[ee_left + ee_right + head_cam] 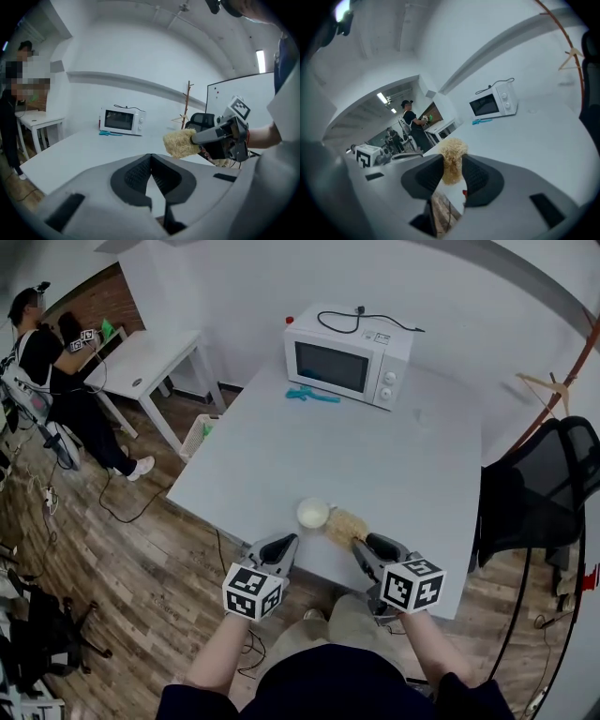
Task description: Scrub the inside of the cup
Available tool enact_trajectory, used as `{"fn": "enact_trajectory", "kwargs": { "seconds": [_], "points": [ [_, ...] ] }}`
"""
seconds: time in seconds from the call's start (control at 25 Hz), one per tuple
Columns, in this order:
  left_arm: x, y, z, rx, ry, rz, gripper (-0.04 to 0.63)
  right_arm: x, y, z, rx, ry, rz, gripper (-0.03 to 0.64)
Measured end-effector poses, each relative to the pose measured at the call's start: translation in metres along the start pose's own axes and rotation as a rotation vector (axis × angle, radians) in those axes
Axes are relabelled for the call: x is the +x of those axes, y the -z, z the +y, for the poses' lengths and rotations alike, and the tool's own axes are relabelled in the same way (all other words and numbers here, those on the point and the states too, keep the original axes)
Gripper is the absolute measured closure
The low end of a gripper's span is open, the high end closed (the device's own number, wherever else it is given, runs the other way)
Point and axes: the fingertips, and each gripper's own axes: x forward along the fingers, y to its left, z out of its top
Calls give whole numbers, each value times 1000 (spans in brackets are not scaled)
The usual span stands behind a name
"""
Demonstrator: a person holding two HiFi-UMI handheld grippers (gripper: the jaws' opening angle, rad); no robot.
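Observation:
A white cup [312,514] stands upright near the front edge of the grey table [375,456]. A tan fibrous scrubber [344,526] hangs just right of the cup, and my right gripper [362,546] is shut on it. In the right gripper view the scrubber [452,157] is squeezed between the two dark pads [476,176]. My left gripper [288,543] sits just in front of the cup, off the table edge, shut with nothing in it. In the left gripper view its jaws [151,161] meet, and the scrubber [180,143] shows ahead to the right. The cup is in neither gripper view.
A white microwave [347,357] stands at the table's far side, with a teal tool [312,395] in front of it. A black chair [539,488] is at the right. To the left are a white side table [141,362], a person [42,362] and a basket [199,435].

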Motion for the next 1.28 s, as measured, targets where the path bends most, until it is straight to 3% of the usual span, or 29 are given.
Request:
{"fn": "enact_trajectory", "kwargs": {
  "seconds": [0.16, 0.48, 0.8, 1.28],
  "points": [
    [-16, -8, -7, -69, -63, -23, 578, -17, -5, 8, -133, 8, -51, 486],
    [-31, -18, -61, -126, -80, -65, 578, -54, -4, 15, -277, -11, -60, 486],
    [-37, -15, -117, -144, -149, -88, 578, -105, 15, 15, -347, -47, -47, 486],
    [-58, 0, -175, -148, -224, -108, 578, -161, 45, 10, -348, -56, -71, 491]
  ]
}}
